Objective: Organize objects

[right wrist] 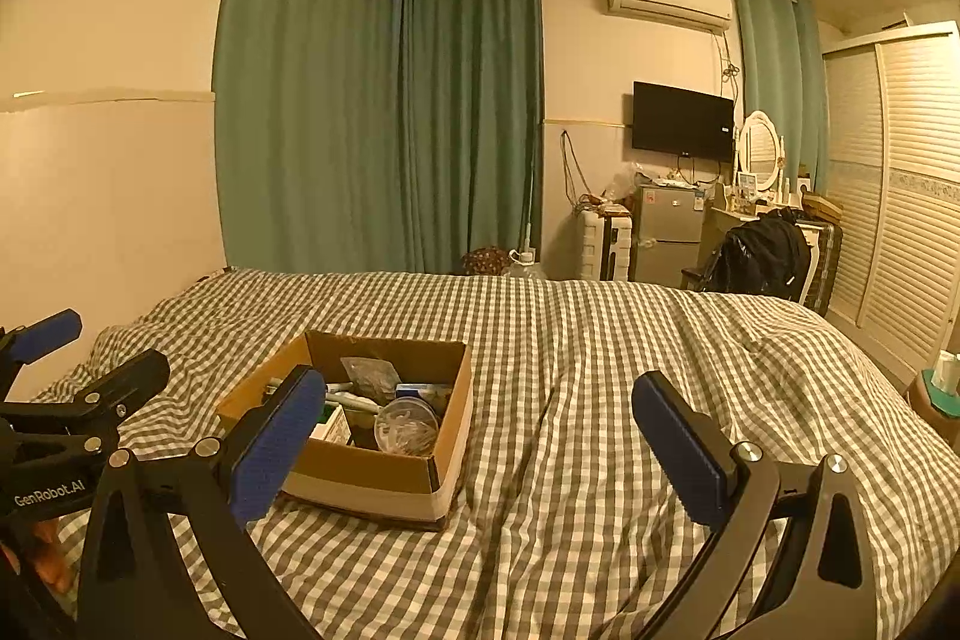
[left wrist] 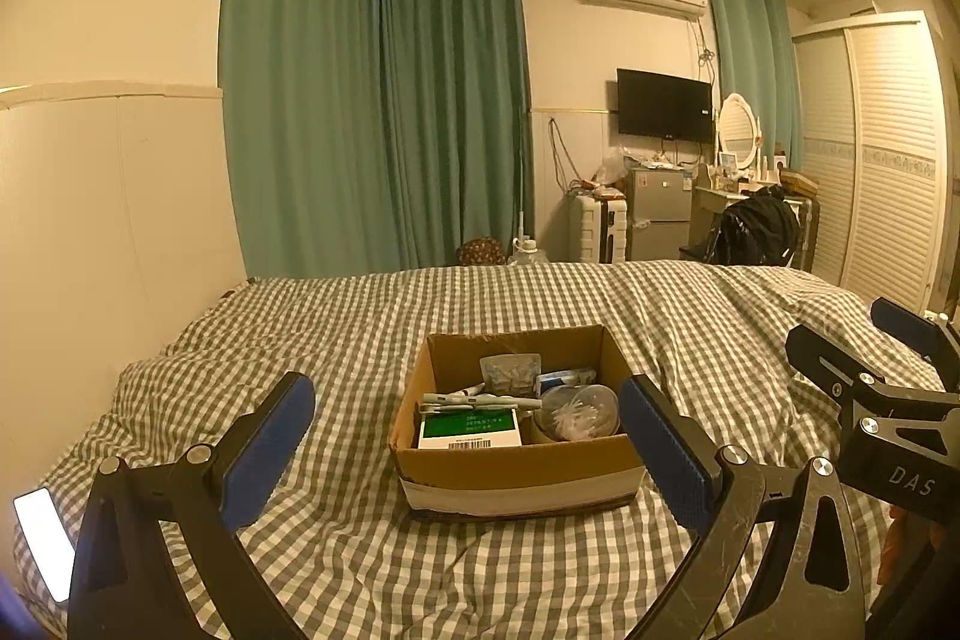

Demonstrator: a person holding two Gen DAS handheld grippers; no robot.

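An open cardboard box (left wrist: 516, 466) (right wrist: 372, 466) rests on the checked bedspread. Inside it lie a green-and-white packet (left wrist: 469, 429), a blister pack (left wrist: 510, 371), tubes (left wrist: 474, 400) and a clear round tub of cotton swabs (left wrist: 577, 412) (right wrist: 407, 426). My left gripper (left wrist: 468, 436) hovers open in front of the box, its blue pads either side of it, holding nothing. My right gripper (right wrist: 474, 430) is open and holds nothing, to the right of the box over the bedspread. Each gripper appears at the edge of the other's view.
A lit phone (left wrist: 45, 541) lies on the bed at the near left. The checked bedspread (right wrist: 600, 370) stretches away to the right and behind the box. Green curtains, a wall, a television, a small fridge and a wardrobe stand beyond the bed. A small green-topped stand (right wrist: 939, 388) sits by the bed's right side.
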